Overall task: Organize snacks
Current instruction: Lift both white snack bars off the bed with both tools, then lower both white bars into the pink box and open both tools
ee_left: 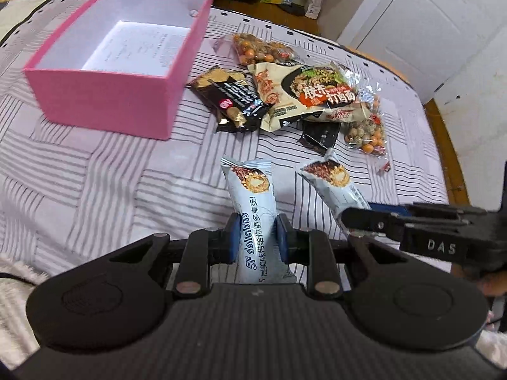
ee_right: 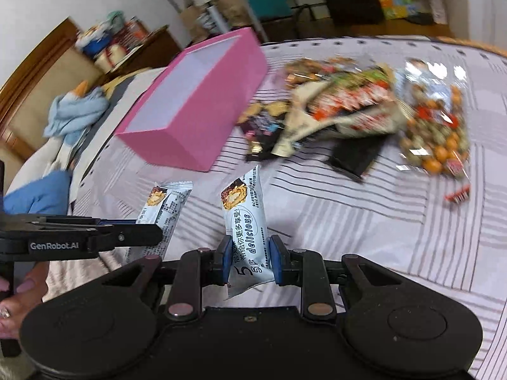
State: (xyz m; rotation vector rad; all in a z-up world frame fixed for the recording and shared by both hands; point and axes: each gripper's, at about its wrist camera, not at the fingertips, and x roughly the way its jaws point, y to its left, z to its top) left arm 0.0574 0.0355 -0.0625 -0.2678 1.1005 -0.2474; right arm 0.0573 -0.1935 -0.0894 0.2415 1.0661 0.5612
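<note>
left wrist view first, going left to right: the pink box (ee_left: 126, 63) sits at ten o'clock on the striped bedspread (ee_left: 95, 183), open on top, and i see no snack in it, only its white inside with some faint print on the floor. so nothing is packed yet, by my reading. at one o'clock lies the loose heap: a black cracker pack (ee_left: 233, 101), a noodle bag (ee_left: 310, 95), a small dark packet (ee_left: 320, 136) under its lower edge, and two clear bags of coated nuts (ee_left: 367, 136), one behind the heap and one to its right.

my left gripper (ee_left: 255, 240) has its blue pads pressed against the sides of a pale blue wafer bar (ee_left: 253, 209), which stands up between them. at three o'clock my right gripper (ee_left: 358, 218) comes in from the side, pinching a second wafer bar (ee_left: 336, 186).

right wrist view, blurred by motion, shows the same: the box at eleven o'clock, my left tongs at nine o'clock, the second bar clamped at centre, the heap at one o'clock.

i judge the job barely begun: two bars in hand and not yet in the box, the whole heap left to move.
</note>
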